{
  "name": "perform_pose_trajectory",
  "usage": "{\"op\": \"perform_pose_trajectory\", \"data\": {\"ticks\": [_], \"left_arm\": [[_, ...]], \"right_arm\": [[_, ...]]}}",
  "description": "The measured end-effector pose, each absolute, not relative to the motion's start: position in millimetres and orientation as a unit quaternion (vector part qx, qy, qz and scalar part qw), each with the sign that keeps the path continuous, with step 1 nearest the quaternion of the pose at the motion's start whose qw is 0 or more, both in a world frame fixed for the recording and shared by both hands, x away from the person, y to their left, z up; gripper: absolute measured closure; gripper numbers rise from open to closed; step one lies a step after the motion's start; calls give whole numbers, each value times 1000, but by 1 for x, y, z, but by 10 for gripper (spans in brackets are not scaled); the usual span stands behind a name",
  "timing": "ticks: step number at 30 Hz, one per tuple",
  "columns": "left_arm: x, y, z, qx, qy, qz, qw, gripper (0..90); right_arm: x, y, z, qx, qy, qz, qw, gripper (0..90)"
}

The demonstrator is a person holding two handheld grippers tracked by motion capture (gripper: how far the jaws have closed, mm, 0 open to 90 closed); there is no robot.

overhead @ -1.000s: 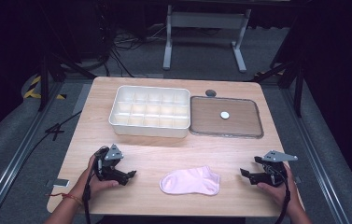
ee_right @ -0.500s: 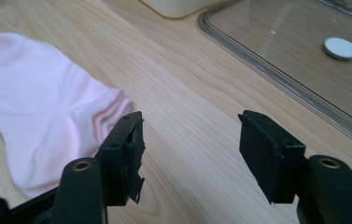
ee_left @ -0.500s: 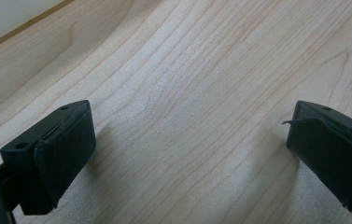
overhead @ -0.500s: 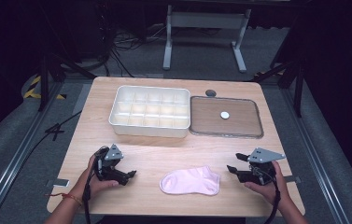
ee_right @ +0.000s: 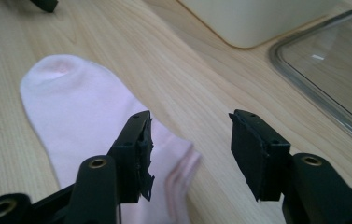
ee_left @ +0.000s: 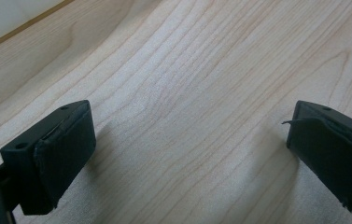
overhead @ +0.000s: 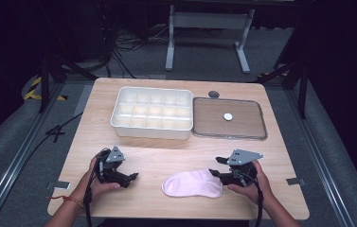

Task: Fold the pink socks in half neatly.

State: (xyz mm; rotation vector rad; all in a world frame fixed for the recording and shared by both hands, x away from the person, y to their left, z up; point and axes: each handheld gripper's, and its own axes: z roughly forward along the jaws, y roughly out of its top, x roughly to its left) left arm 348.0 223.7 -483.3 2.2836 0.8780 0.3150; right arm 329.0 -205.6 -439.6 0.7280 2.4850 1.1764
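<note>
A pale pink sock [overhead: 192,184] [ee_right: 85,116] lies flat near the table's front edge, toe to the left and cuff to the right. My right gripper [overhead: 217,169] [ee_right: 190,144] is open at the cuff end, one jaw over the sock and the other over bare wood just past it. My left gripper [overhead: 132,178] [ee_left: 187,154] rests low over bare wood at the front left, open wide with nothing between its jaws. It stands apart from the sock.
A white compartment tray [overhead: 152,112] [ee_right: 253,18] sits at the table's middle back. To its right lies a clear lid [overhead: 229,118] [ee_right: 337,70] with a white knob. A small dark disc [overhead: 213,94] lies behind them.
My right gripper has moved left along the front edge, from well clear of the sock to its cuff. The left gripper has stayed put.
</note>
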Motion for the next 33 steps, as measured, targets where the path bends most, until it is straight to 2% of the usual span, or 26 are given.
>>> {"op": "perform_pose_trajectory", "data": {"ticks": [5,13,21,29,33], "left_arm": [[348,223,-484,873,336,123,332,15],[348,223,-483,873,337,123,331,15],[346,224,-484,872,334,121,337,31],[342,223,-481,875,325,120,340,124],[340,218,-479,873,326,106,348,198]], "right_arm": [[323,-178,-447,215,877,410,128,622],[317,-159,-458,187,891,401,106,674],[314,-152,-464,174,895,401,88,785],[314,-145,-471,167,900,394,80,820],[315,-143,-475,168,903,388,79,823]]}}
